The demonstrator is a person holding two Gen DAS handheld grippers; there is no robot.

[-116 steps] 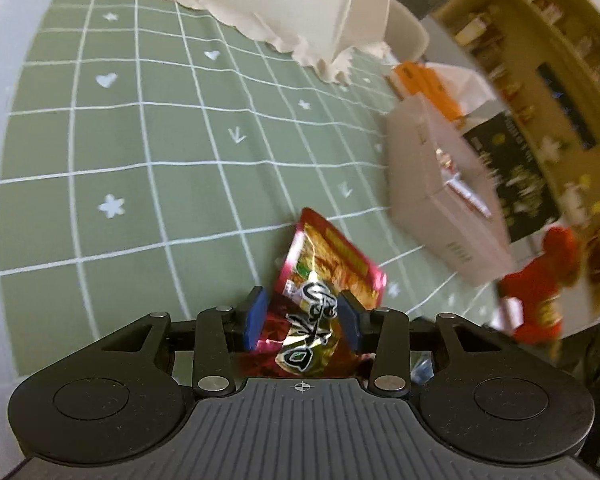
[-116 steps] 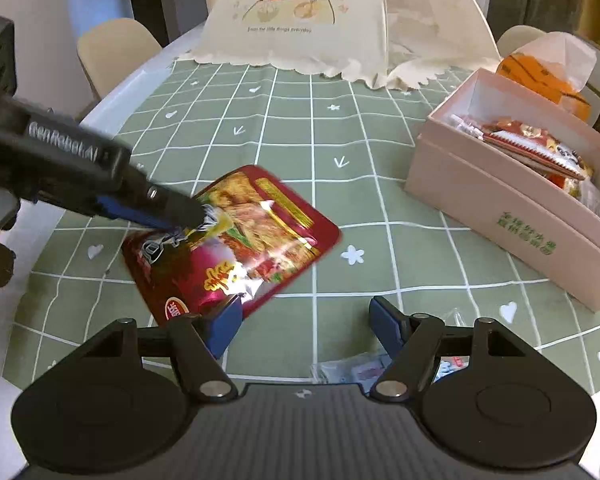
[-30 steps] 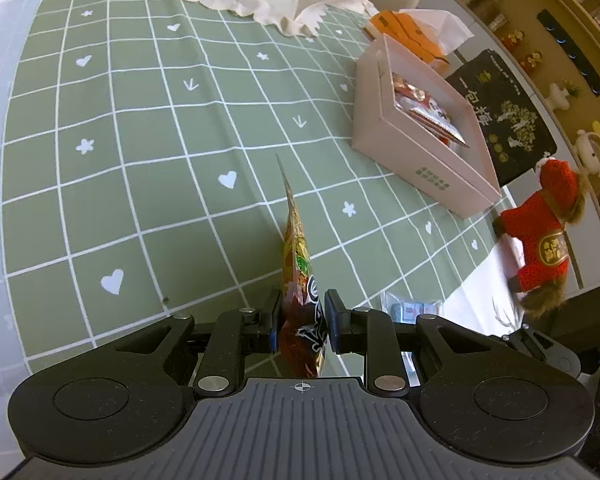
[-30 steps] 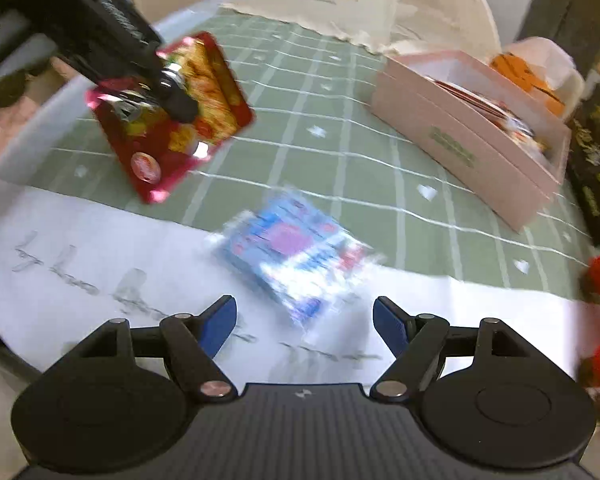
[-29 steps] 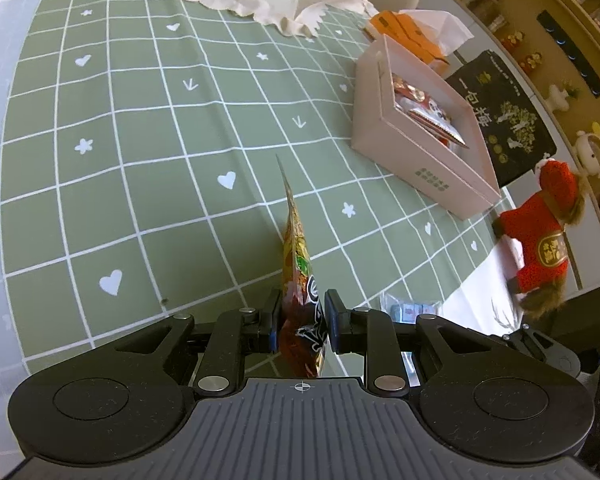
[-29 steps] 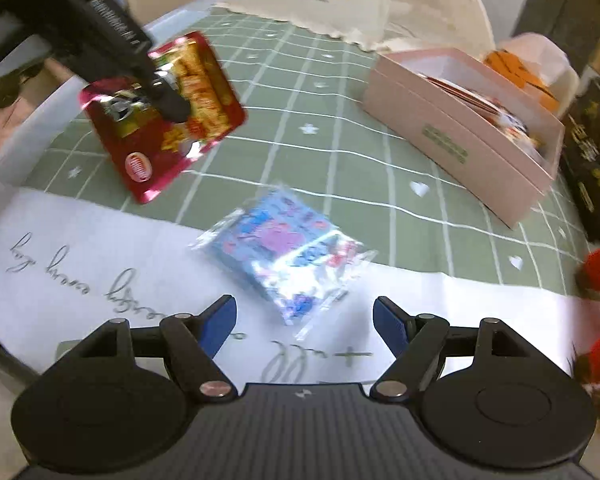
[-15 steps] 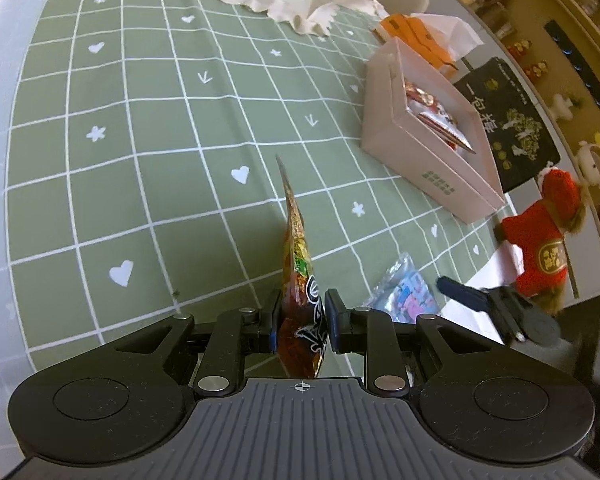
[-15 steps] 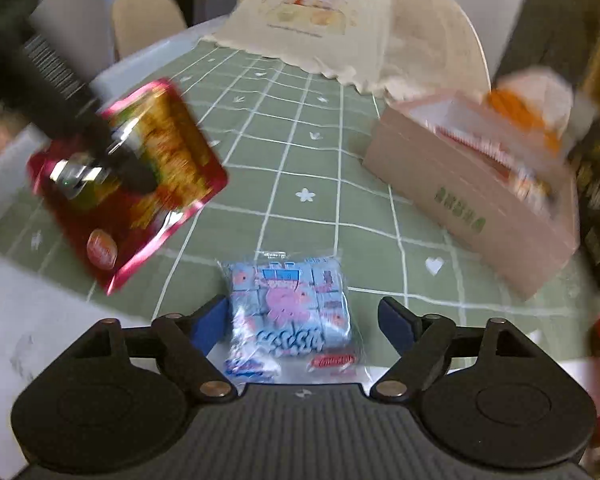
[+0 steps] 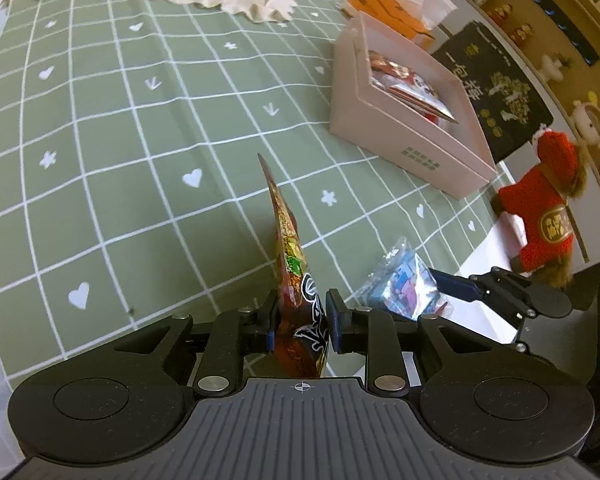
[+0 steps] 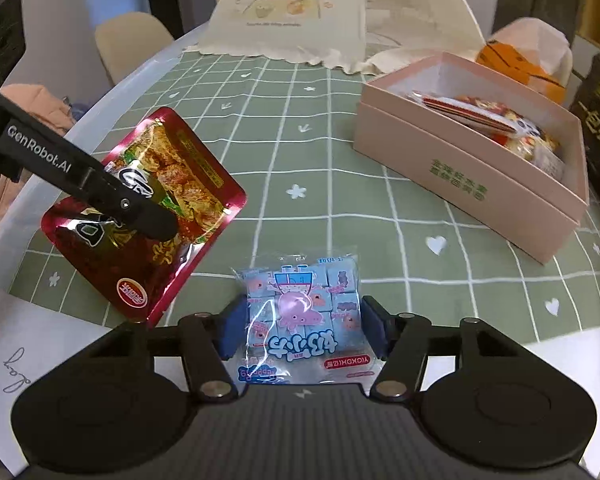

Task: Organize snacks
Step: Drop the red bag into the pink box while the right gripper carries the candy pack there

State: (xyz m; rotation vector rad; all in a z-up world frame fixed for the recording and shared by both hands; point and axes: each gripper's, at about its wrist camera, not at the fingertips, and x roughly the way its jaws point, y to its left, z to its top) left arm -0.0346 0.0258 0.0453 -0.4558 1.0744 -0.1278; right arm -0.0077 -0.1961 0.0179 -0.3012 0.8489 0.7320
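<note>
My left gripper [image 9: 302, 322] is shut on a red foil snack packet [image 9: 290, 248] and holds it edge-up above the green checked tablecloth; the packet also shows in the right wrist view [image 10: 152, 208]. My right gripper [image 10: 300, 330] has its blue pads against both sides of a light blue candy packet [image 10: 302, 312] at the table's near edge; this packet also shows in the left wrist view [image 9: 404, 284]. A pink open box [image 10: 468, 184] with several snack packets inside stands at the right.
A cream mesh food cover [image 10: 296, 8] stands at the far end of the table. An orange and white bag [image 10: 520, 60] lies behind the box. A red plush toy [image 9: 548, 216] and a black box [image 9: 496, 92] sit beyond the table's right edge.
My right gripper has moved in over the blue candy packet and closed its fingers against its sides. My left gripper still holds the red packet, lifted off the cloth.
</note>
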